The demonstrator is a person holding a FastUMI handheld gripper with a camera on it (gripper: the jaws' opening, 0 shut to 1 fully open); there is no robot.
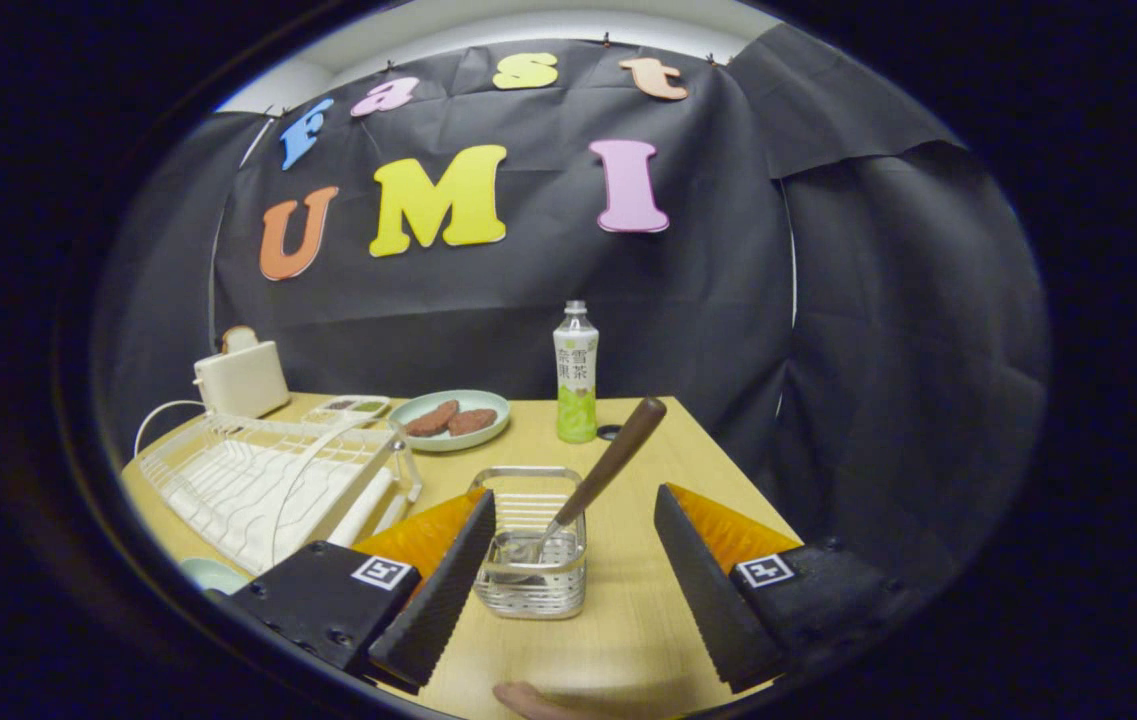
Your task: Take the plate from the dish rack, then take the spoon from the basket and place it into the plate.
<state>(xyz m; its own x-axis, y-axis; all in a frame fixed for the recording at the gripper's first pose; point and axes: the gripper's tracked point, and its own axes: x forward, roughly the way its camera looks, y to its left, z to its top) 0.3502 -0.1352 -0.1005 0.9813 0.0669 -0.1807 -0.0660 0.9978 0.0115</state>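
**Desk:** Where does the spoon lie from you?

**Me:** My gripper (568, 585) hangs above the pale wooden tabletop (628, 640) with jaws spread wide, gripping nothing. The small square wire basket (531, 560) stands between my fingers, closer to the left one. In it leans the metal spoon with the brown wooden handle (600, 478), bowl down.

**Desk:** Which way does it point?

**Me:** Its long axis is tilted: the handle rises away from me and to the right, its rounded end near the green-labelled drink bottle (576, 375). I judge the handle's midsection, above the basket rim, to be the place to close on.

**Desk:** And the plate?

**Me:** A pale green round plate (213, 575) edges out beside my left finger, below the white wire dish rack (268, 480). Beyond the rack sits another plate holding two brown patties (451, 419).
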